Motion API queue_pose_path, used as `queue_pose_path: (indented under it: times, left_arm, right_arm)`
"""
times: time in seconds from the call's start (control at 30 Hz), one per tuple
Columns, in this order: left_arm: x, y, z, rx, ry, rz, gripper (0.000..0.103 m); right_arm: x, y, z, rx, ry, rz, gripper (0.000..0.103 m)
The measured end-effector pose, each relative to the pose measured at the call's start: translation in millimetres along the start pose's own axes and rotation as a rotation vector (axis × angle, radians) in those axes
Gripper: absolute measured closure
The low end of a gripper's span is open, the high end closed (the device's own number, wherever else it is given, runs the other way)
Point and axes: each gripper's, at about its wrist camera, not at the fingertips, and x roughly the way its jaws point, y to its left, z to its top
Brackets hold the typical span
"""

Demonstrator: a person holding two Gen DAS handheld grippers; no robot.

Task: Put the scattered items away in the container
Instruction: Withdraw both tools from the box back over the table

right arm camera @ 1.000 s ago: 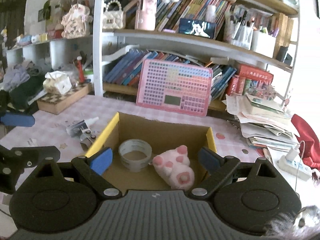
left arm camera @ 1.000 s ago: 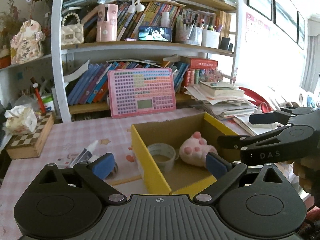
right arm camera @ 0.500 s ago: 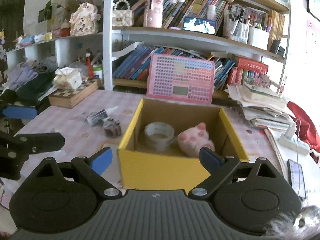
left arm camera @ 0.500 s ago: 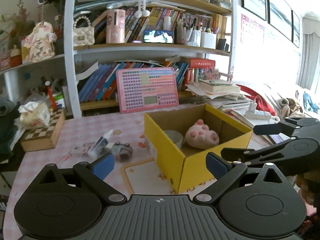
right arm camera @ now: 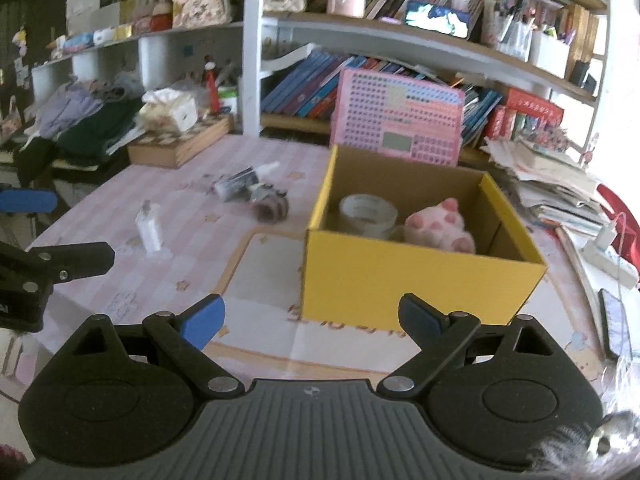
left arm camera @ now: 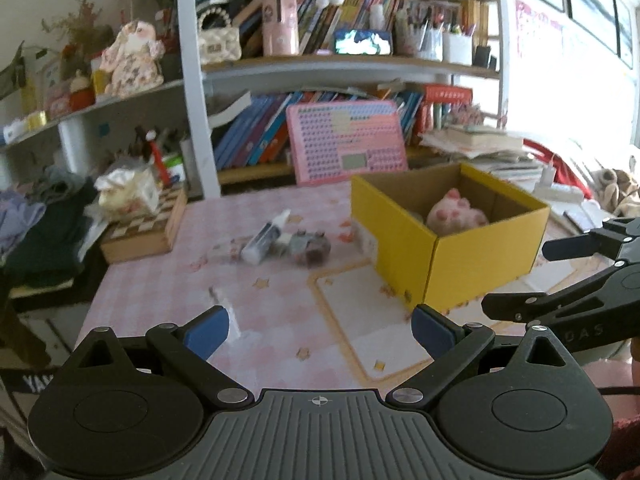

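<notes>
Left gripper (left arm camera: 320, 326): fingers spread wide, nothing between the blue pads; it hangs over the near part of the pink checked table (left arm camera: 168, 292), pointing toward the far shelves.
Right gripper (right arm camera: 310, 316): fingers released and wide apart, nothing grasped; it faces the near wall of the box from the near side, apart from it.
Container: a yellow cardboard box (right arm camera: 416, 280) with a brown inside, standing upright and open-topped on the right half of the table, its near edge by a cream mat with an orange border (right arm camera: 260, 280).
Inside the box: a roll of clear tape (right arm camera: 368, 214) lies flat on the left; a pink plush paw (right arm camera: 440, 228) lies on the right, just beside the tape.
Scattered items, far left of the box: a small tube with a white cap (right arm camera: 244, 180) lies on its side; touching it on the near side is a grey-brown fuzzy item (right arm camera: 270, 206), too blurred to name.
Scattered item, nearer left: a small white bottle (right arm camera: 149, 230) stands on the table, well apart from the other two.
Far side: a pink board (right arm camera: 396, 120) leans against a bookshelf (right arm camera: 252, 60) just behind the box.
Far left: a wooden chessboard box (right arm camera: 180, 144) with a tissue pack (right arm camera: 168, 110) on top.
Right edge: a stack of papers and books (right arm camera: 552, 184).
</notes>
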Motion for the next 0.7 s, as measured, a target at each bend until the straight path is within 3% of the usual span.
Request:
queue_pose_path:
  times: [0.17,0.3,0.7]
  left_arm:
    - [8.8,8.7,-11.2,-0.038,0.088,0.02,0.004]
    - [15.5,10.4,-18.2,-0.024,0.154,0.078,0.004]
    - [13.9,22.7,-21.2,-0.029,0.162,0.091,0.004]
  right_arm:
    - [9.7,12.7,-6.6,-0.007,0.065,0.054,0.009]
    - [13.6,27.1,-9.1,-0.053,0.094,0.105,0.01]
    - [19.7,49.3,-2.5,-0.121,0.093,0.151,0.011]
